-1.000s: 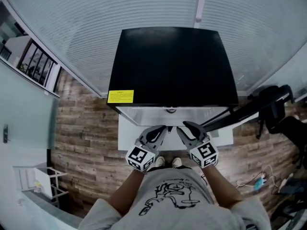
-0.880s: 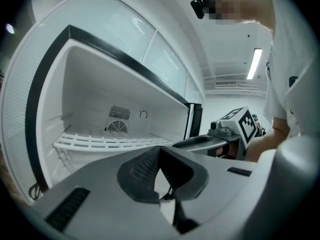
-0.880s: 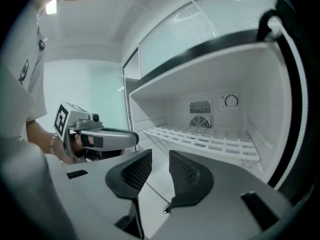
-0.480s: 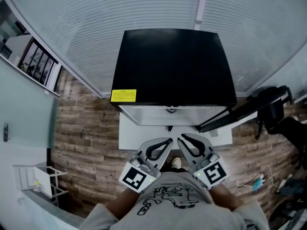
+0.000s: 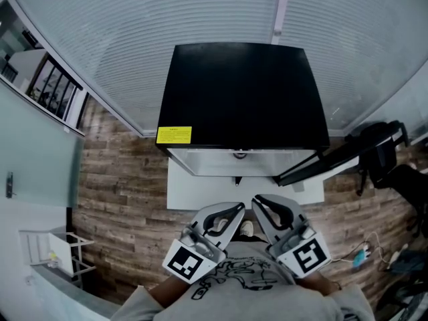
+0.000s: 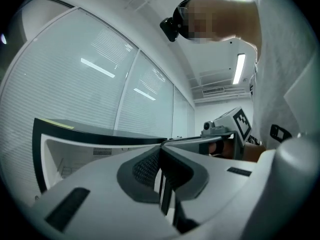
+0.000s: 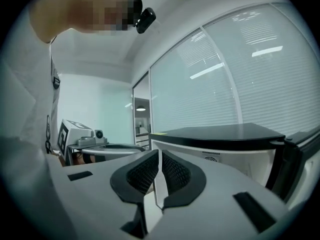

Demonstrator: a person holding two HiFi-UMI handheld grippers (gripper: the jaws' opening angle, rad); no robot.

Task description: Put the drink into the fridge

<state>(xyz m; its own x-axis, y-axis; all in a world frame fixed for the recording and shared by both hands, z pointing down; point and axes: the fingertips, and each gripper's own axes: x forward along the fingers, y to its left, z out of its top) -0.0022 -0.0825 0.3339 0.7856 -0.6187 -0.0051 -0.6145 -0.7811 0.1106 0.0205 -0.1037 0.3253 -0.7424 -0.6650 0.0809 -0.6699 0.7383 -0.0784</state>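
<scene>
Fridge point(image 5: 241, 92) open, door point(image 5: 334, 156) swung right, no drink in view. Left gripper point(image 5: 235, 209) and right gripper point(image 5: 258, 200) jaws pinched together, empty, near torso. Stage unclear.

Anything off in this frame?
The fridge door stands open, but no drink shows in any view. The left gripper and right gripper are both shut on nothing, in front of the fridge.

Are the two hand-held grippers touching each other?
Apart. Head view shows a shoe in the gap between the left hand-held gripper and right hand-held gripper.
</scene>
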